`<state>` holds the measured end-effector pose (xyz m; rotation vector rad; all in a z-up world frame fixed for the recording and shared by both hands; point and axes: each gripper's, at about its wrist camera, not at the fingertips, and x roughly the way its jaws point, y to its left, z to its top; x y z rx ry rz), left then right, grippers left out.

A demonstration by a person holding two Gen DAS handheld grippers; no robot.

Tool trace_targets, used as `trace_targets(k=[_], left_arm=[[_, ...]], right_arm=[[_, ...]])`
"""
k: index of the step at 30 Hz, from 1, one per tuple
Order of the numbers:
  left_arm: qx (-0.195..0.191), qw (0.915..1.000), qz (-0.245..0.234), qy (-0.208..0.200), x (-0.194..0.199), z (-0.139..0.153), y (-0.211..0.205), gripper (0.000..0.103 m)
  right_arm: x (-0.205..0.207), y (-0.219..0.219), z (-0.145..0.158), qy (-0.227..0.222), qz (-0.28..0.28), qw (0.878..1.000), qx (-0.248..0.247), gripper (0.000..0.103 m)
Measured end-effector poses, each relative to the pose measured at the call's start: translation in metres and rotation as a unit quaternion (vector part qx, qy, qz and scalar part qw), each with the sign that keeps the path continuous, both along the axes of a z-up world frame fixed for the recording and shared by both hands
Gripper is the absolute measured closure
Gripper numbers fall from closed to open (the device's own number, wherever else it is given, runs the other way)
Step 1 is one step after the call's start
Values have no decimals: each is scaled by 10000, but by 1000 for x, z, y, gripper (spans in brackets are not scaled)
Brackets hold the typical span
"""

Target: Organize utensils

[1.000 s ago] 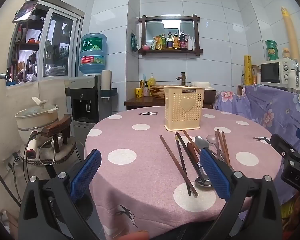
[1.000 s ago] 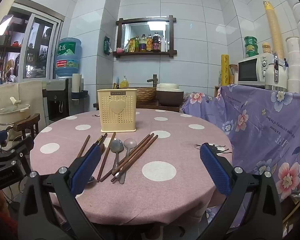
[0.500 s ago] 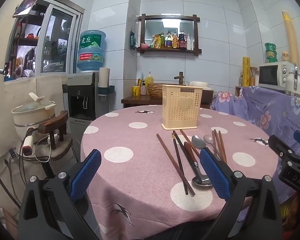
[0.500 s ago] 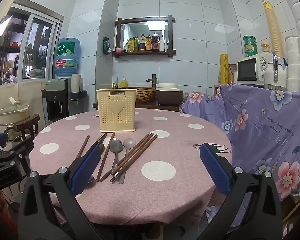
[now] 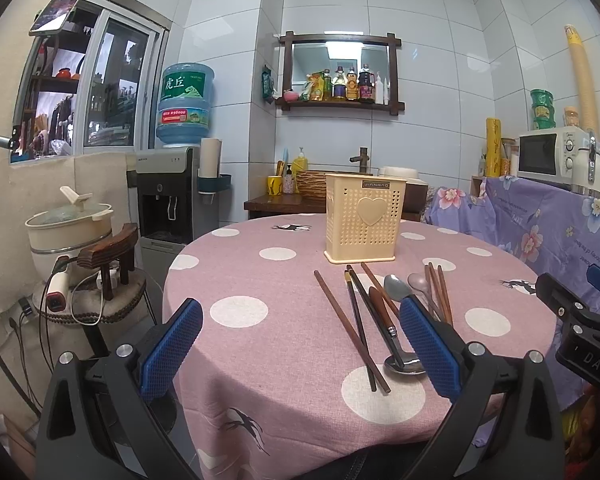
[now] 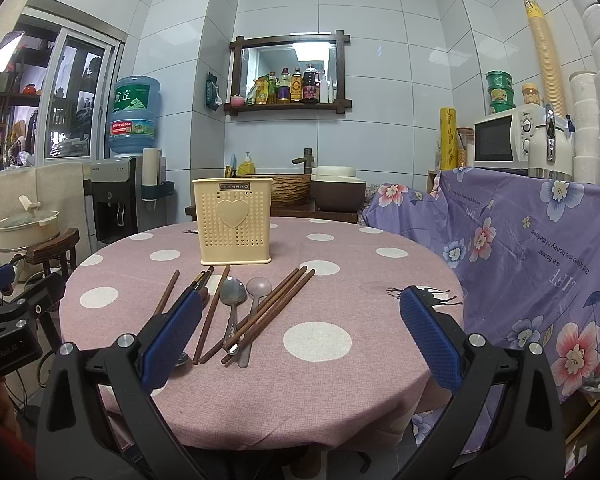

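Two chopsticks [image 5: 350, 324] between left hand-held gripper [image 5: 300, 354] fingers

Both views are evenly and fairly brightly lit, with a cool white cast on the tiled walls. A ceiling light [image 5: 342, 50] shows as a bright patch reflected in the wall mirror [image 6: 288, 65]. Daylight also comes through the window [image 5: 112, 88] at the left. Shadows on the table [image 5: 292, 320] are soft and faint. Focus is sharp from the near spoons to the far wall. Strong fisheye distortion bends tile lines near the edges, and the corners fall to black vignette
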<state>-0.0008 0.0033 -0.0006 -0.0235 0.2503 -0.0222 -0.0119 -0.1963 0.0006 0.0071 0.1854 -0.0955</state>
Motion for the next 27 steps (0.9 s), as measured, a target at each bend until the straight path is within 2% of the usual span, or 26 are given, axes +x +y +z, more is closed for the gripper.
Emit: trace_targets(k=[27], left_arm=[[1,10000,1,-1,0,0,0,5]], right_arm=[[-1,2,-2,-1,-1,10000,2,5]])
